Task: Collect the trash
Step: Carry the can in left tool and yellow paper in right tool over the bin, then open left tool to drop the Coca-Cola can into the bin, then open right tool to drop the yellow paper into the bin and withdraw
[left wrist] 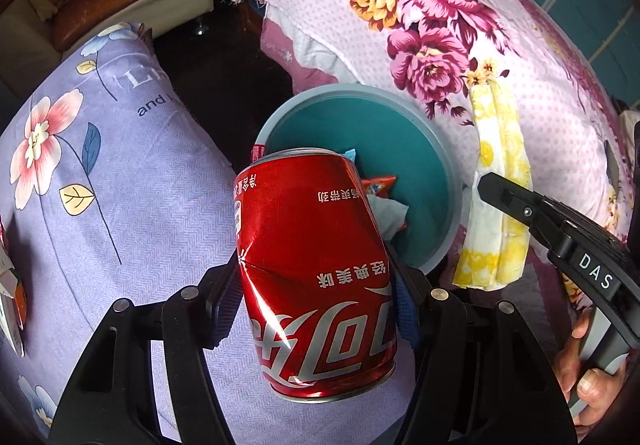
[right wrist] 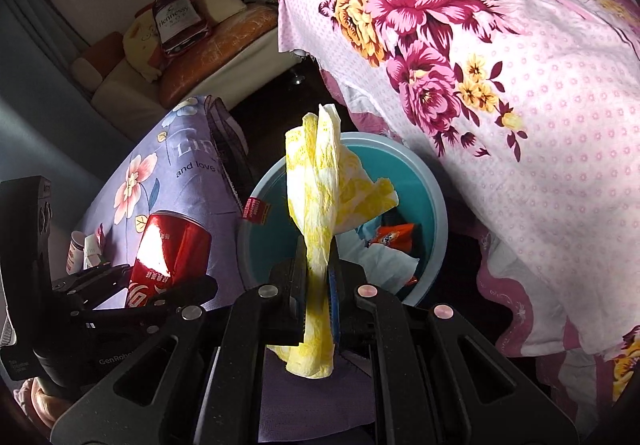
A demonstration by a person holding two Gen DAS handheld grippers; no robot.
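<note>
My left gripper [left wrist: 316, 301] is shut on a dented red cola can [left wrist: 316, 269], which stands out ahead of the fingers, just short of a teal bin [left wrist: 424, 165]. The same can [right wrist: 168, 257] shows at the lower left of the right wrist view. My right gripper [right wrist: 318, 285] is shut on a crumpled yellow and white paper towel [right wrist: 324, 185], held upright over the near rim of the bin [right wrist: 434, 197]. That paper towel [left wrist: 496, 189] hangs right of the bin in the left wrist view. Inside the bin lie an orange wrapper [right wrist: 394, 235] and white tissue [right wrist: 388, 265].
A lilac flowered cushion [left wrist: 100, 165] lies left of the bin and a pink flowered quilt [left wrist: 420, 17] rises to its right. Small packets [right wrist: 86, 247] rest on the cushion. A sofa with a bottle-print bag [right wrist: 176, 21] stands at the back. Dark floor shows between cushion and quilt.
</note>
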